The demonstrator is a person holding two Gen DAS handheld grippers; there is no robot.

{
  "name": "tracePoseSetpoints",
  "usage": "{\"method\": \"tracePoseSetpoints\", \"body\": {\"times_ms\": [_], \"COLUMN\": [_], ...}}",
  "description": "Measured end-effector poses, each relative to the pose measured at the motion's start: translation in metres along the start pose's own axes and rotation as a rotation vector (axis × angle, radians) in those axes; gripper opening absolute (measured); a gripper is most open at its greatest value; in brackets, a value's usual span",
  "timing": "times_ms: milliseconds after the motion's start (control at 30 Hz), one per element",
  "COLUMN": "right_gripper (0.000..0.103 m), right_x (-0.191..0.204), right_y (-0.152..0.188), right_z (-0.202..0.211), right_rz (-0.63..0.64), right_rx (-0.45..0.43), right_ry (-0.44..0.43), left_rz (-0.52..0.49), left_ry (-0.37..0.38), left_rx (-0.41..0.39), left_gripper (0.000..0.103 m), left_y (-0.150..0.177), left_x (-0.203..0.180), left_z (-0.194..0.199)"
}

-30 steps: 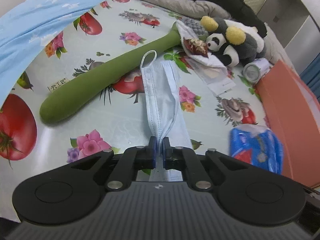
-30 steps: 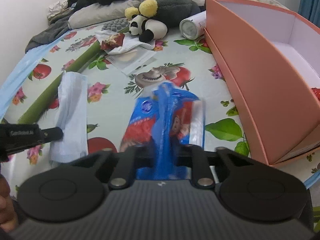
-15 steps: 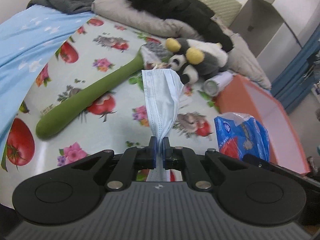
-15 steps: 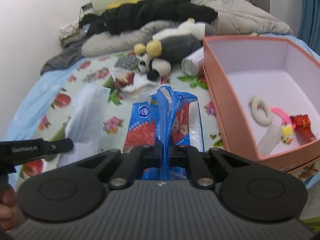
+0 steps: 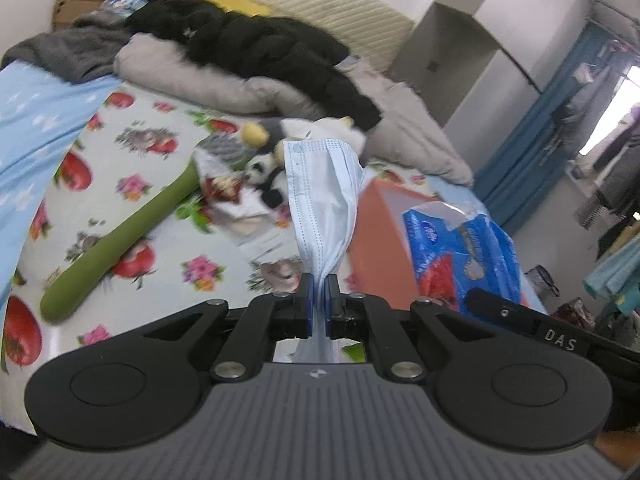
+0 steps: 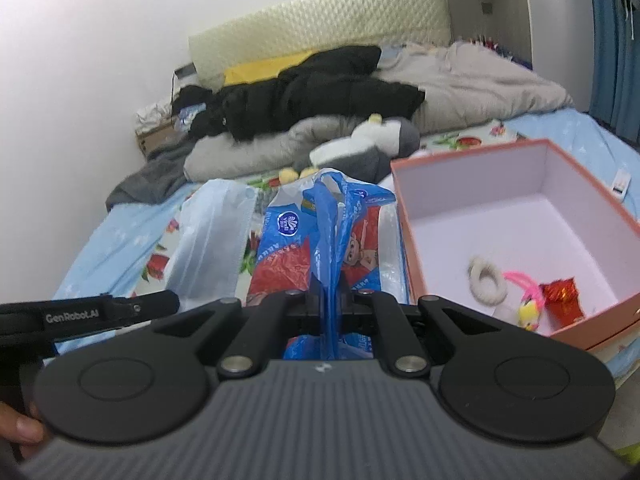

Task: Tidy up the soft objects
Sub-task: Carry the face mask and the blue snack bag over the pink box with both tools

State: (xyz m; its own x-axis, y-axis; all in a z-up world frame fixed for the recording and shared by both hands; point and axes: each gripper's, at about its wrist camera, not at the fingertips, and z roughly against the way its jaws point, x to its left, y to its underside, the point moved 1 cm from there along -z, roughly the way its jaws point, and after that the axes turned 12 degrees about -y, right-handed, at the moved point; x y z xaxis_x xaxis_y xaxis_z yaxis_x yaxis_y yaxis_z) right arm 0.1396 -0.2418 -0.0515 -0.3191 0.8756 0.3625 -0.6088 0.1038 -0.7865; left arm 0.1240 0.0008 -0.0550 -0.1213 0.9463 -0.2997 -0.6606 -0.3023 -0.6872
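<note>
while left gripper (image 5: 319,294) pinches mask (image 5: 322,196) — right gripper (image 6: 330,294) clamps tissue pack (image 6: 320,240).

Creased pale-blue face mask (image 5: 324,204) and blue tissue pack (image 6: 320,248), both aloft

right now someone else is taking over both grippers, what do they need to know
Left gripper: shut on the face mask, held in the air above the bed.
Right gripper: shut on the blue tissue pack, also off the bed, beside the orange box.
Already in the box: a white loop, a pink and yellow toy and a red packet.
Still on the bed: the green plush stick and the panda plush.
Left to do, likely: drop the mask and pack into the box, then fetch the rest.
</note>
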Motion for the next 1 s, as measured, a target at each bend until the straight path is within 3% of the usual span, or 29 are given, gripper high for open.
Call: {"method": "tracePoseSetpoints", "body": {"times_ms": [467,800,1000], "right_gripper": [0.009,0.009,0.009], "right_x": [-0.023,-0.057,-0.09], "right_y": [-0.02,-0.021,-0.031], "right_z": [0.046,0.074,0.066], "right_rz": [-0.023,-0.062,-0.096], "right_rx": [-0.084,-0.092,-0.062], "right_ry": [0.024,0.115,0.15], "left_rz": [-0.109,-0.186,-0.243], "left_ry": [0.14,0.252,0.289], "left_rx": [-0.019,0.078,0.142], "left_gripper": [0.006,0.006,0.006], "left_y": [-0.017,-0.016,-0.026], "left_x": [-0.074,-0.136,-0.172], "left_z": [0.01,-0.019,-0.052]}}
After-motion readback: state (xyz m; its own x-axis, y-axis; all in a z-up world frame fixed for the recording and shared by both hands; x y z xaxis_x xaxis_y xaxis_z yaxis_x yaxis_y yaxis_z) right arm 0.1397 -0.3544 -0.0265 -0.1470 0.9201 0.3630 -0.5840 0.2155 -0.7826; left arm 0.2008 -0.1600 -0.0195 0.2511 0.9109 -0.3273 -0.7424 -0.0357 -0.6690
